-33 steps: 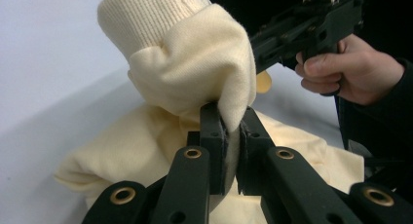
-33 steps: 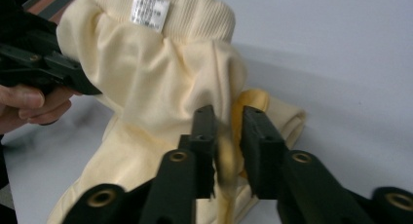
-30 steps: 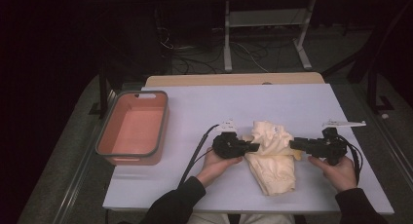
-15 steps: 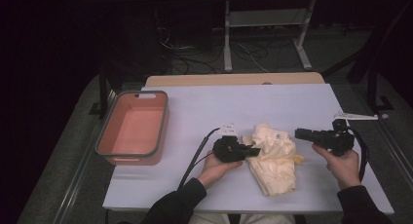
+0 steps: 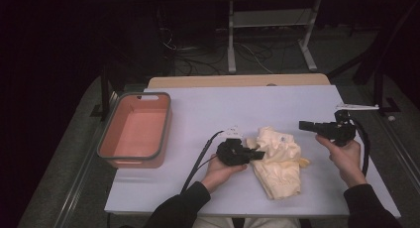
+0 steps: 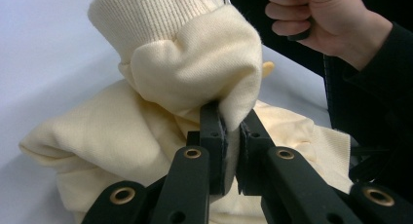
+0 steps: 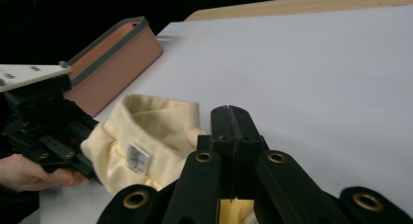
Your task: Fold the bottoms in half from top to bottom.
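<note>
A cream knitted garment point(image 5: 278, 161) lies bunched on the white table point(image 5: 223, 104) near its front edge. My left gripper point(image 5: 258, 154) rests at the garment's left side. In the left gripper view its jaws are shut on a fold of the cream cloth point(image 6: 185, 73), which bulges above the left gripper point(image 6: 233, 136). My right gripper point(image 5: 303, 125) hangs to the right of the garment, apart from it. Its jaws have just closed, and in the right gripper view the right gripper point(image 7: 230, 114) has its jaws pressed together with nothing between them. The garment's collar and label point(image 7: 137, 158) show beyond them.
A salmon bin point(image 5: 133, 131) with a grey rim stands at the table's left side, with nothing seen inside; the bin point(image 7: 112, 58) also appears in the right gripper view. A tan board point(image 5: 237, 81) borders the far edge. Cables trail from both grippers.
My right gripper has drawn away from the garment to the right and a little upward, with its jaws closed together. The left gripper has kept still on the cloth.
</note>
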A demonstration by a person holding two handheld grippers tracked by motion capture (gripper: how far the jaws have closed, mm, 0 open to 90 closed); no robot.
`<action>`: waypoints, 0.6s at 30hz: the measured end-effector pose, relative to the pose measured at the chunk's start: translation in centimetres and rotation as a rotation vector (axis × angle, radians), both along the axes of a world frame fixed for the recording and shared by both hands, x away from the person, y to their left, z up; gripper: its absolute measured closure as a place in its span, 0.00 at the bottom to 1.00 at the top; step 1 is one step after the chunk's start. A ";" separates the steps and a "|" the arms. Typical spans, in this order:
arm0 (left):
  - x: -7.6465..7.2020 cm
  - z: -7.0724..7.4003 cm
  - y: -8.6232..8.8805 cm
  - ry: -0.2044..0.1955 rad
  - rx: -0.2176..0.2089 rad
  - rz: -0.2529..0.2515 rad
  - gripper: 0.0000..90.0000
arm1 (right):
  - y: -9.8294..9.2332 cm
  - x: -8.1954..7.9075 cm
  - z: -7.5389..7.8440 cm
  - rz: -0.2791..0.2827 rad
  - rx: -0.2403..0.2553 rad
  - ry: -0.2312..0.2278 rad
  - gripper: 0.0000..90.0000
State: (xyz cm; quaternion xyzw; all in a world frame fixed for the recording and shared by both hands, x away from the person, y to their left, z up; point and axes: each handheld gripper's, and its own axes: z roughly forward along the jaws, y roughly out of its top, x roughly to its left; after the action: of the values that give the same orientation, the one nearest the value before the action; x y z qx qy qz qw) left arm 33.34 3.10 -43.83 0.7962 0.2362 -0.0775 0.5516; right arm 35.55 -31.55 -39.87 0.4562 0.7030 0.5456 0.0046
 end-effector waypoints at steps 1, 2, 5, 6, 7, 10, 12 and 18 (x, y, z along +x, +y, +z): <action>0.0 0.0 0.0 -0.001 0.001 -0.001 0.93 | 0.1 0.3 -0.1 0.001 -0.004 0.002 0.98; 0.0 0.0 0.0 -0.001 0.001 -0.001 0.93 | 0.2 0.5 -0.3 0.001 -0.006 -0.001 0.98; 0.0 0.0 0.0 -0.004 0.002 -0.001 0.93 | 0.7 1.4 -0.8 0.002 -0.017 0.016 0.98; 0.0 0.0 0.0 -0.003 0.001 0.000 0.93 | 0.8 1.7 -0.9 0.004 -0.018 0.024 0.98; 0.0 0.0 0.0 -0.004 0.002 -0.001 0.93 | 1.0 2.1 -1.2 0.006 -0.019 0.029 0.98; 0.0 0.0 0.0 -0.003 0.003 -0.003 0.93 | 1.6 2.9 -1.7 0.013 -0.030 0.046 0.98; 0.0 0.0 0.0 -0.004 0.004 -0.003 0.93 | 1.9 3.3 -2.1 0.018 -0.039 0.058 0.98; -0.1 0.0 0.0 -0.007 0.007 -0.002 0.93 | 2.6 4.3 -3.4 0.024 -0.071 0.098 0.98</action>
State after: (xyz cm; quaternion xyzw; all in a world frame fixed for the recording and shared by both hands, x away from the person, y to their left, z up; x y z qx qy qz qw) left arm 33.27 3.12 -43.82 0.7985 0.2337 -0.0742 0.5498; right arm 39.87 -28.96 -43.25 0.4735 0.7266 0.4975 -0.0202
